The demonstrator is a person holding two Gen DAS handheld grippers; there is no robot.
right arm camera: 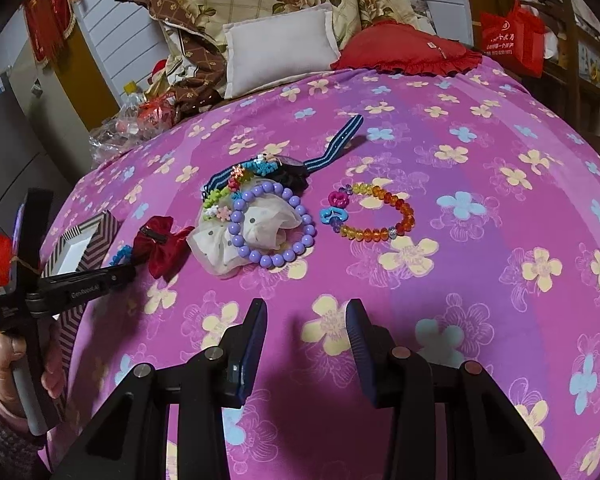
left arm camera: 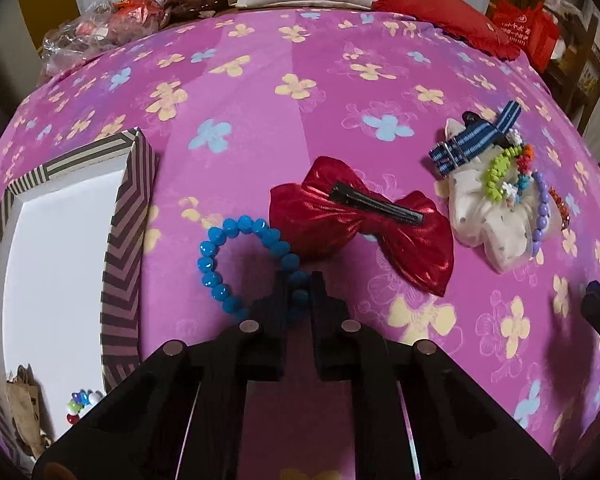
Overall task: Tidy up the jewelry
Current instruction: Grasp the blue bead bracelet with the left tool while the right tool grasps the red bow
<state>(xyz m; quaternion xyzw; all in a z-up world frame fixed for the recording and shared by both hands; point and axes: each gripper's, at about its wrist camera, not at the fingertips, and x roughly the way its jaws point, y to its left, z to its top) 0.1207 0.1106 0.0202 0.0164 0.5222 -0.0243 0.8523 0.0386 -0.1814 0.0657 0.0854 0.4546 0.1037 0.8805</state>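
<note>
Underneath everything, a pink bedspread printed with cream and blue flowers (left arm camera: 300,80) fills both views. At the left edge of the left wrist view sits an open box with brown-and-cream chevron walls (left arm camera: 126,240), white inside. Centre frame lies a shiny red fabric bow with a black clip (left arm camera: 360,224), touching a bracelet of bright blue beads (left arm camera: 220,264). The left gripper (left arm camera: 300,292) is pinched onto that bracelet's beads at lower centre. In the right wrist view, the right gripper (right arm camera: 306,320) stands partly spread, holding nothing, below a lilac bead bracelet (right arm camera: 272,224) and an amber bead bracelet (right arm camera: 376,216).
</note>
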